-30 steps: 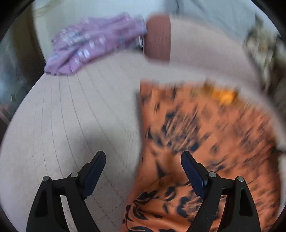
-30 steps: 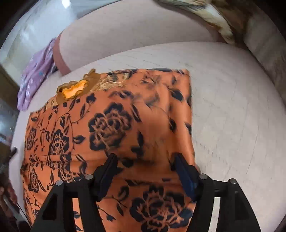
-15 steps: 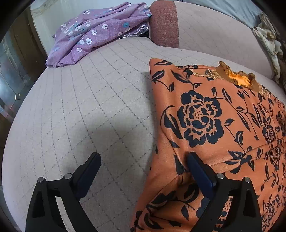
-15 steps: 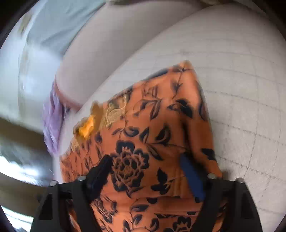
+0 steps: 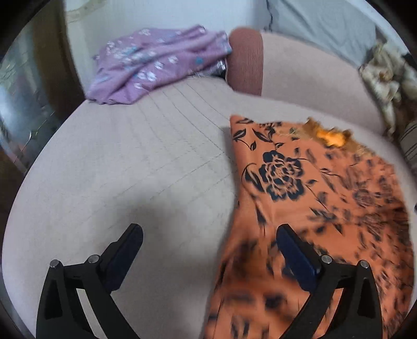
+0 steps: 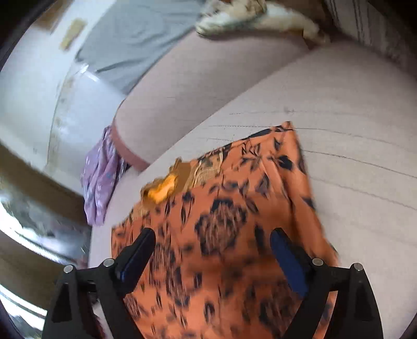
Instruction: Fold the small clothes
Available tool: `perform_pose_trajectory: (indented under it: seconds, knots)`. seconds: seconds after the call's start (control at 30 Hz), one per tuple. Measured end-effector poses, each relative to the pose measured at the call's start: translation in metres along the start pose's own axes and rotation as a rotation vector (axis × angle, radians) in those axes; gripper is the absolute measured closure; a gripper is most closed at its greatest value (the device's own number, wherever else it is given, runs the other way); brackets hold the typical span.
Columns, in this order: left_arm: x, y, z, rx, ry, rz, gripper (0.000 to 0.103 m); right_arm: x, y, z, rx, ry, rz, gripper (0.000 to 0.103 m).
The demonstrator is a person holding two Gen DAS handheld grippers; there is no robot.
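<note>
An orange garment with black flowers [image 5: 312, 198] lies flat on a beige sofa seat [image 5: 130, 169], its frayed neckline with a yellow patch [image 5: 331, 137] toward the backrest. My left gripper [image 5: 209, 245] is open above the garment's left edge, its right finger [image 5: 294, 250] over the cloth and its left finger over bare seat. In the right wrist view the garment [image 6: 234, 208] fills the lower middle. My right gripper [image 6: 212, 247] is open and empty above it, both fingers over the cloth.
A purple flowered garment [image 5: 156, 62] lies bunched at the seat's far left corner by a reddish-brown cushion end [image 5: 246, 60]; it also shows in the right wrist view [image 6: 101, 177]. A cream patterned cloth [image 5: 385, 70] and a striped pillow [image 6: 365, 18] lie by the backrest.
Both grippers stay open over the orange garment. The left view has drawn back and up a little. The right view has tilted and swung; the garment looks unmoved on the seat.
</note>
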State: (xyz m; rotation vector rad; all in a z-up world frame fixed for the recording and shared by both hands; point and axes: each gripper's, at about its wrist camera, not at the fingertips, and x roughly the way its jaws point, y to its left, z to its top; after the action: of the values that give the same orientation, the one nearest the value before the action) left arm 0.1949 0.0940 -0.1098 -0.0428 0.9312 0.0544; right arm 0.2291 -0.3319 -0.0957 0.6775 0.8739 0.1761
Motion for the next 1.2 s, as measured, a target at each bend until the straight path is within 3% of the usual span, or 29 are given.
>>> perform_pose_trajectory:
  seconds: [0.07, 0.17, 0.3, 0.47, 0.67, 0.7, 0.73, 0.8, 0.83, 0.87, 0.93, 1.03, 1.13, 1.17, 1.2]
  knots:
    - [-0.026, 0.017, -0.024, -0.028, 0.001, -0.028, 0.001, -0.029, -0.002, -0.029, -0.021, 0.030, 0.020, 0.011]
    - [-0.059, 0.038, -0.064, -0.085, 0.013, -0.048, 0.001, -0.078, -0.020, -0.073, -0.018, 0.078, -0.017, 0.011]
    - [-0.085, 0.051, -0.104, -0.169, 0.028, -0.079, 0.001, -0.141, -0.061, -0.135, 0.144, 0.069, -0.009, 0.011]
    - [-0.094, 0.041, -0.131, -0.169, 0.056, -0.105, 0.001, -0.154, -0.063, -0.198, 0.214, 0.125, -0.007, 0.011]
    - [-0.101, 0.029, -0.147, -0.144, 0.060, -0.090, 0.001, -0.146, -0.051, -0.229, 0.098, 0.181, -0.190, 0.014]
    - [-0.100, 0.030, -0.149, -0.142, 0.061, -0.085, 0.001, -0.143, -0.052, -0.233, 0.078, 0.192, -0.215, 0.017]
    - [-0.100, 0.030, -0.153, -0.137, 0.070, -0.069, 0.001, -0.139, -0.052, -0.236, 0.061, 0.205, -0.236, 0.033]
    - [-0.099, 0.031, -0.158, -0.136, 0.085, -0.051, 0.001, -0.131, -0.048, -0.240, 0.001, 0.222, -0.299, 0.038]
    - [-0.102, 0.033, -0.162, -0.139, 0.087, -0.048, 0.001, -0.130, -0.042, -0.242, -0.035, 0.222, -0.326, 0.047]
    - [-0.105, 0.035, -0.165, -0.144, 0.084, -0.045, 0.001, -0.131, -0.038, -0.244, -0.062, 0.222, -0.337, 0.062]
    - [-0.112, 0.039, -0.171, -0.150, 0.077, -0.035, 0.001, -0.132, -0.035, -0.245, -0.083, 0.229, -0.343, 0.069]
    - [-0.111, 0.044, -0.182, -0.140, 0.111, -0.014, 0.001, -0.137, -0.041, -0.246, -0.068, 0.217, -0.320, 0.067]
    - [-0.091, 0.043, -0.192, -0.128, 0.192, -0.007, 0.002, -0.145, -0.041, -0.249, -0.047, 0.204, -0.273, 0.025]
    - [-0.084, 0.041, -0.194, -0.119, 0.223, -0.010, 0.003, -0.146, -0.041, -0.249, -0.043, 0.196, -0.242, 0.025]
    - [-0.080, 0.038, -0.196, -0.107, 0.242, -0.008, 0.014, -0.142, -0.038, -0.249, -0.044, 0.201, -0.235, 0.028]
